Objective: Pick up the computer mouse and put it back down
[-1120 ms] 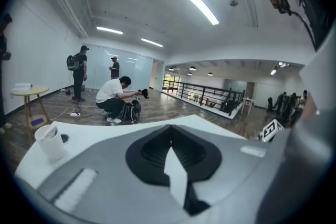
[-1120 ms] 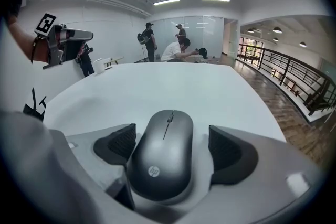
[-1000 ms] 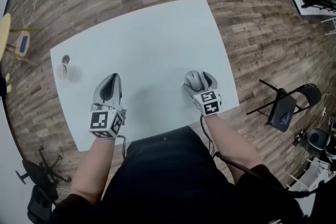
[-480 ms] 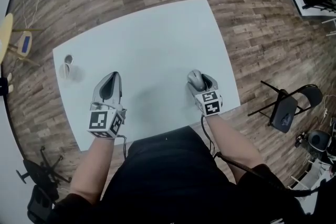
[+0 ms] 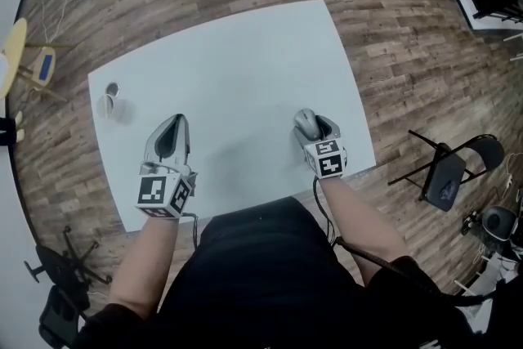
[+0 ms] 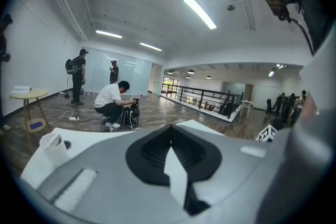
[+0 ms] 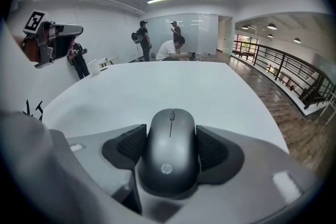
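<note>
A dark grey computer mouse (image 5: pixel 304 121) (image 7: pixel 170 152) lies on the white table (image 5: pixel 229 61) near its right front corner. My right gripper (image 5: pixel 310 125) (image 7: pixel 171 132) points down at it. Its jaws are closing on the mouse, and the black pads (image 7: pixel 128 147) touch both of its sides. My left gripper (image 5: pixel 174 123) (image 6: pixel 170 131) hovers over the table's left front part. It is shut with nothing in it, its pads meeting in a line. The mouse's underside is hidden.
A white paper cup (image 5: pixel 110 105) (image 6: pixel 54 147) stands near the table's left edge. A black folding chair (image 5: pixel 449 167) is on the wooden floor to the right, an office chair base (image 5: pixel 65 257) at lower left. People (image 6: pixel 113 102) are far off beyond the table.
The right gripper's jaws have narrowed around the mouse, from standing wide of it to touching its sides. Both hands have stayed where they were.
</note>
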Action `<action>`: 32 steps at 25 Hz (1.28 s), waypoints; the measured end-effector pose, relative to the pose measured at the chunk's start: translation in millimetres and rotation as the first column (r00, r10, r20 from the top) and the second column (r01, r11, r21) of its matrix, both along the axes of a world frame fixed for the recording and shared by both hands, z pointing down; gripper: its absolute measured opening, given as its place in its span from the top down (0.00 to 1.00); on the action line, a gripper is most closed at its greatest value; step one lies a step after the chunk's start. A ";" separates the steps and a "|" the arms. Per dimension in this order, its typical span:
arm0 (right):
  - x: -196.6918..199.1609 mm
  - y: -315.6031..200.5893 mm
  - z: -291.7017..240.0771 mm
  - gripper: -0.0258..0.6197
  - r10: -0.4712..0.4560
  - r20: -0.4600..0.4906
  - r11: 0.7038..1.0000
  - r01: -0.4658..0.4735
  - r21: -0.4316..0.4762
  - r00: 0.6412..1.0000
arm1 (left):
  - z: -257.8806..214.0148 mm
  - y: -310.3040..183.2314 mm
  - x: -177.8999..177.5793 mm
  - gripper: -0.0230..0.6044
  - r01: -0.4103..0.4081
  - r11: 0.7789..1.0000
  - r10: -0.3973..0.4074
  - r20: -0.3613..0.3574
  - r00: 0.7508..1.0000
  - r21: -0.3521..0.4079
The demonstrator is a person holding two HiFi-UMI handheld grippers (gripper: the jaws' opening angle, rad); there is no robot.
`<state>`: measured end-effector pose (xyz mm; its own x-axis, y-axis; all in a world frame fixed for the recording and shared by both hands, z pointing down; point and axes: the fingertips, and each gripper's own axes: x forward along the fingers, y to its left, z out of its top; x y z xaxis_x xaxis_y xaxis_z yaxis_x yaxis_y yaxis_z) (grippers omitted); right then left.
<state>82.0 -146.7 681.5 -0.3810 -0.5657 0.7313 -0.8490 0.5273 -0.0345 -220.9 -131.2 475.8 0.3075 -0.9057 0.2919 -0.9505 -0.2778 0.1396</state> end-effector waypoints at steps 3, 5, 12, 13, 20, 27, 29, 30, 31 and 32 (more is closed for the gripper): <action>-0.8 -0.2 -0.2 0.50 0.001 0.001 1.000 -0.001 -0.001 1.000 | 0.4 1.9 -3.2 0.95 0.003 1.000 -0.003 0.012 1.000 0.003; -2.7 -0.1 -1.2 0.50 0.000 0.006 1.000 0.000 0.003 1.000 | 0.7 1.9 -7.0 0.95 0.007 1.000 -0.007 0.021 1.000 0.005; -3.2 -4.4 -11.9 0.50 0.010 0.015 1.000 -0.010 0.023 1.000 | -3.4 1.6 -13.0 0.95 0.023 1.000 -0.023 0.019 1.000 0.015; -3.2 -6.0 -14.3 0.50 0.011 0.016 1.000 -0.011 0.028 1.000 | -3.9 1.5 -13.6 0.95 0.025 0.999 -0.026 0.016 1.000 0.020; 0.6 -22.4 -40.9 0.50 0.024 0.036 0.997 -0.027 0.079 0.999 | -14.1 -6.2 -14.2 0.95 0.040 0.998 -0.040 0.001 0.999 0.042; 0.1 -32.7 -68.1 0.50 0.034 0.045 0.992 -0.039 0.122 0.998 | -25.4 -10.8 -14.1 0.95 0.040 0.996 -0.041 0.004 0.999 0.076; 1.4 -33.9 -75.8 0.50 0.029 0.043 0.990 -0.034 0.134 0.999 | -27.3 -12.0 -14.4 0.95 0.044 0.996 -0.044 0.008 0.999 0.082; 2.1 -34.3 -79.7 0.50 0.027 0.040 0.990 -0.032 0.139 0.999 | -28.7 -12.3 -14.8 0.95 0.045 0.995 -0.046 0.009 0.999 0.087; 2.7 -34.6 -83.6 0.50 0.026 0.037 0.989 -0.031 0.143 0.999 | -30.5 -12.6 -15.5 0.95 0.046 0.995 -0.047 0.010 0.999 0.093; 3.2 -35.1 -87.9 0.50 0.025 0.036 0.989 -0.030 0.147 0.999 | -32.6 -13.0 -16.4 0.95 0.047 0.994 -0.048 0.011 0.999 0.101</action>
<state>85.2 -181.9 593.7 -0.3870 -0.6769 0.6261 -0.8628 0.5053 0.0131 -237.3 -144.2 443.2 0.2600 -0.9442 0.2025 -0.9646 -0.2441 0.1003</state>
